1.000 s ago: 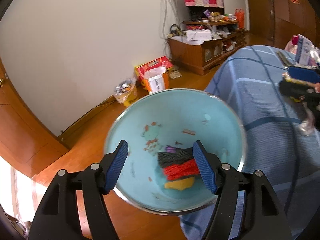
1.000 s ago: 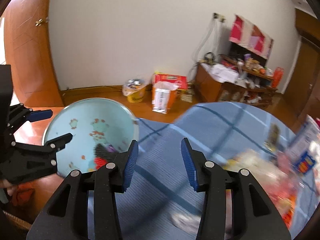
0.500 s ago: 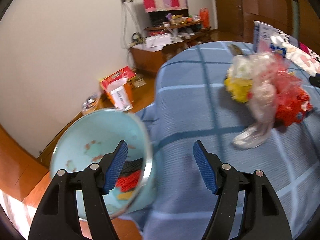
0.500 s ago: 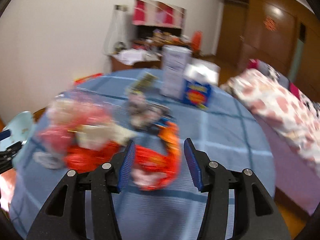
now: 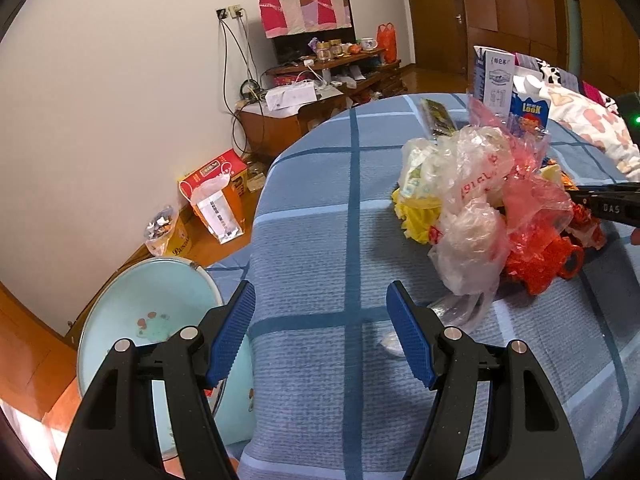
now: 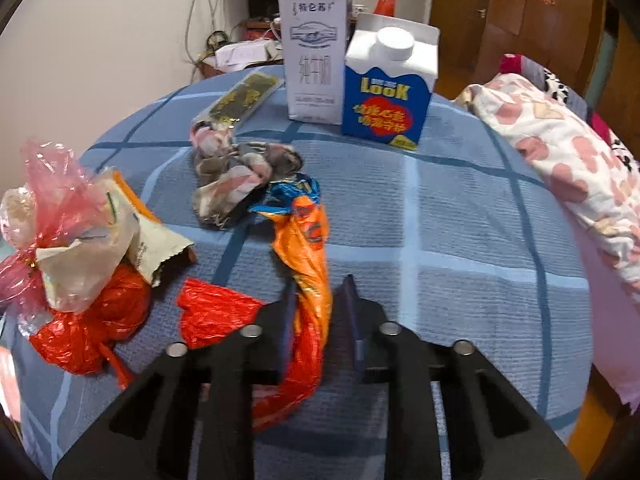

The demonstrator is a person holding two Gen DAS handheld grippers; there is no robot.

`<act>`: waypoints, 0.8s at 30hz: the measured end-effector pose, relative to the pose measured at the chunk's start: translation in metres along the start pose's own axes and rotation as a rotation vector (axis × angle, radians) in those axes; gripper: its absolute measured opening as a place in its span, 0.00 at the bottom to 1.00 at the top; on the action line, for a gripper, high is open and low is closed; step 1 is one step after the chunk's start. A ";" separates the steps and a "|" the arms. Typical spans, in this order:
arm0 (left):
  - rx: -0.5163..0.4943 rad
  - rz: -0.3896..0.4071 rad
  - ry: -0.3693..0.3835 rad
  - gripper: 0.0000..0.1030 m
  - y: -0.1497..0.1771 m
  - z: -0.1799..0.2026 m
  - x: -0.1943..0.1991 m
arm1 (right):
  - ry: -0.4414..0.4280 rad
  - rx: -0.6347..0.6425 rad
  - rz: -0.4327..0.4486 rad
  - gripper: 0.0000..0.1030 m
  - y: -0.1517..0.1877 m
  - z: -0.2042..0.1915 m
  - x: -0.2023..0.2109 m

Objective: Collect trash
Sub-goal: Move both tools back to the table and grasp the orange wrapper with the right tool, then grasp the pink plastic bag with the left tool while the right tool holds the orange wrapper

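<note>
My right gripper (image 6: pixel 320 300) is nearly shut around an orange wrapper (image 6: pixel 308 256) lying on the blue checked tablecloth (image 6: pixel 460 220). A red plastic bag (image 6: pixel 92 320) with pink and clear plastic (image 6: pixel 64 216) lies to its left. A crumpled grey wrapper (image 6: pixel 236 172) lies behind. My left gripper (image 5: pixel 320 316) is open and empty over the table's near edge. A pile of plastic bags (image 5: pixel 476 200) lies ahead to its right. A light blue basin (image 5: pixel 144 312) with some trash stands below the table at the left.
A white milk carton (image 6: pixel 314 56) and a blue Look carton (image 6: pixel 388 92) stand at the table's far side, with a flat gold packet (image 6: pixel 244 96) beside them. A floral quilt (image 6: pixel 560 152) lies to the right. Bags and boxes (image 5: pixel 216 192) stand by the wall.
Both grippers have swung from the basin to the table. The right gripper has come down onto the orange wrapper and its jaws have closed in on it. The left stays open.
</note>
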State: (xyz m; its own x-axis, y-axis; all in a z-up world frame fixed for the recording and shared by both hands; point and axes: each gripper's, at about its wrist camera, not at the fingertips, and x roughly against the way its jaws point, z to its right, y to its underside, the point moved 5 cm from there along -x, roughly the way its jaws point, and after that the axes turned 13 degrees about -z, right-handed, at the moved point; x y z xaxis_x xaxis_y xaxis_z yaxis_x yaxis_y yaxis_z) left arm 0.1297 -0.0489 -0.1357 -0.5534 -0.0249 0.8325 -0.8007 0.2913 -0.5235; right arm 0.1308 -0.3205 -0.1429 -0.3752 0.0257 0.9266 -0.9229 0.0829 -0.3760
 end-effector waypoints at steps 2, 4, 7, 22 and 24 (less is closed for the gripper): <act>0.000 0.006 0.006 0.65 0.000 0.000 0.004 | -0.014 0.002 0.008 0.14 0.004 -0.001 0.004; -0.002 0.018 0.014 0.65 -0.002 0.003 0.010 | -0.009 0.002 0.036 0.14 0.009 0.001 0.014; -0.009 0.043 0.028 0.65 -0.005 0.008 0.021 | 0.031 -0.009 0.078 0.14 0.019 0.010 0.033; -0.074 0.115 0.112 0.65 -0.014 0.070 0.055 | 0.111 -0.097 0.111 0.14 0.080 0.073 0.071; -0.092 0.113 0.113 0.65 -0.013 0.081 0.055 | 0.106 -0.096 0.113 0.14 0.084 0.073 0.071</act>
State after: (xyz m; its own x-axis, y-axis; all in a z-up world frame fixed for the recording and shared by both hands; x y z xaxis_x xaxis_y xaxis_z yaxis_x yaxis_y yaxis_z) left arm 0.0916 -0.1312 -0.0975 -0.6052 0.1193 0.7871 -0.7075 0.3727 -0.6005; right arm 0.0204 -0.3848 -0.1089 -0.4599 0.1445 0.8761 -0.8610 0.1686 -0.4798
